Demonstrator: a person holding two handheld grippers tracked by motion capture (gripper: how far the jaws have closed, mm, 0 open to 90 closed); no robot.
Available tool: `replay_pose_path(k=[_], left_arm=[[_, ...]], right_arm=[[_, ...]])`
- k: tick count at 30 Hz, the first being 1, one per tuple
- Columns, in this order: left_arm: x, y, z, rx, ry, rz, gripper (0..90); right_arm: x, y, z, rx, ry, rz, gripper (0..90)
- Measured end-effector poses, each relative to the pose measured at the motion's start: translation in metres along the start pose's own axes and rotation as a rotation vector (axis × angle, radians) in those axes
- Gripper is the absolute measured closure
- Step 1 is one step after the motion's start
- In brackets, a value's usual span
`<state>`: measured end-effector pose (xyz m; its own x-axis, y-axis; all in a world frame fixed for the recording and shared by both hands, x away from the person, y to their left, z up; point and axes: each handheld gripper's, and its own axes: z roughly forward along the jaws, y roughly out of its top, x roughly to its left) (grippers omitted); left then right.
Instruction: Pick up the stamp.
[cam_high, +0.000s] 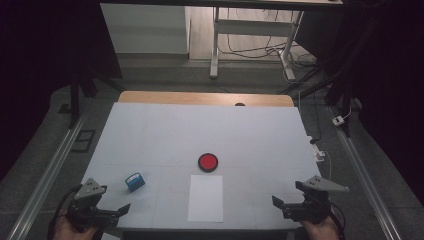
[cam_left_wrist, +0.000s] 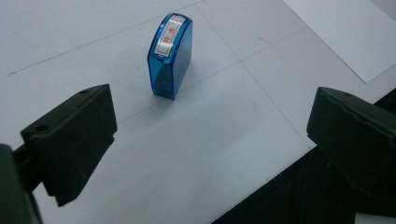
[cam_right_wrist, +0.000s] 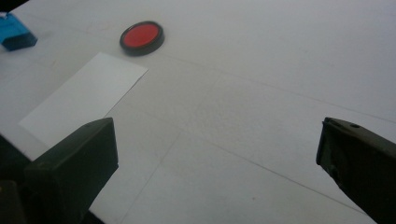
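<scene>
A small blue stamp (cam_high: 134, 181) stands upright on the white table (cam_high: 150, 135), left of centre; in the left gripper view the blue stamp (cam_left_wrist: 169, 55) shows a white label with red marks on top. A round red ink pad (cam_high: 207, 162) in a black rim lies mid-table, and the same ink pad (cam_right_wrist: 141, 37) appears far left in the right gripper view. A white sheet of paper (cam_high: 206, 198) lies just in front of it. My left gripper (cam_high: 102, 212) hovers open near the front left edge, short of the stamp. My right gripper (cam_high: 287, 206) is open at the front right, holding nothing.
The table's wooden far edge (cam_high: 205, 98) borders a grey floor. A white desk frame (cam_high: 250, 35) with cables stands beyond. Metal rails (cam_high: 50, 170) run along both sides. A white plug and cable (cam_high: 320, 152) sit at the table's right edge.
</scene>
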<state>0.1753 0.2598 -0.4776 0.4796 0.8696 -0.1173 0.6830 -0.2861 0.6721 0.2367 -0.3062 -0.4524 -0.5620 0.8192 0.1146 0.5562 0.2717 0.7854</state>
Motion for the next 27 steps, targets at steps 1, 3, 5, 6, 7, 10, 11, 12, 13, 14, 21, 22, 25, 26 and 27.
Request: replay_pose_path(k=[1, 3, 5, 6, 7, 10, 11, 12, 13, 14, 21, 22, 25, 26, 27], left_arm=[[0.0, 0.0, 0.0, 0.0, 0.0, 0.0, 1.9], [0.0004, 0.0001, 0.0003, 0.002, -0.005, -0.002, 2.0], [0.0002, 0.0004, 0.001, 0.01, -0.004, -0.002, 2.0], [0.0002, 0.0006, 0.0013, 0.014, -0.004, 0.001, 2.2], [0.0, 0.0007, 0.0016, 0.017, -0.005, 0.002, 2.2], [-0.0006, 0.0013, 0.0029, 0.03, -0.002, 0.008, 2.3], [-0.0007, 0.0014, 0.0035, 0.033, -0.004, 0.007, 2.4], [-0.0003, 0.0017, 0.004, 0.04, -0.01, 0.005, 2.5], [0.0001, 0.002, 0.0045, 0.045, -0.013, 0.004, 2.5], [0.0002, 0.002, 0.0047, 0.046, -0.016, 0.003, 2.5], [0.0017, 0.0015, 0.0031, 0.034, -0.025, -0.01, 1.0], [0.0022, 0.0015, 0.0029, 0.033, -0.024, -0.012, 0.1], [0.0017, 0.0017, 0.0032, 0.035, -0.014, -0.015, 0.0], [0.0014, 0.002, 0.0035, 0.039, -0.012, -0.011, 0.0], [0.0007, 0.0022, 0.0038, 0.042, -0.007, -0.007, 0.0]], right_arm=[[0.0, 0.0, 0.0, 0.0, 0.0, 0.0, 0.0], [0.0016, 0.0005, 0.0019, 0.016, 0.015, -0.017, 0.0], [0.0036, 0.0008, 0.0036, 0.033, 0.015, -0.039, 0.0], [0.0048, 0.001, 0.0041, 0.039, 0.01, -0.045, 0.0], [0.0054, 0.0011, 0.0046, 0.045, 0.011, -0.051, 0.0], [0.0061, 0.0015, 0.006, 0.057, 0.011, -0.057, 0.0], [0.0061, 0.0016, 0.0062, 0.059, 0.008, -0.053, 0.0], [0.0058, 0.0017, 0.0063, 0.061, 0.003, -0.051, 0.0], [0.0054, 0.0017, 0.0064, 0.061, 0.0, -0.047, 0.0], [0.0051, 0.0017, 0.0063, 0.061, 0.002, -0.041, 0.0], [0.0038, 0.0016, 0.0054, 0.053, 0.007, -0.033, 0.0], [0.0038, 0.0016, 0.0054, 0.053, 0.008, -0.033, 0.0], [0.0041, 0.0016, 0.0056, 0.053, 0.007, -0.034, 0.0], [0.0042, 0.0016, 0.0057, 0.053, 0.007, -0.034, 0.0], [0.0043, 0.0016, 0.0057, 0.053, 0.008, -0.035, 0.0]])
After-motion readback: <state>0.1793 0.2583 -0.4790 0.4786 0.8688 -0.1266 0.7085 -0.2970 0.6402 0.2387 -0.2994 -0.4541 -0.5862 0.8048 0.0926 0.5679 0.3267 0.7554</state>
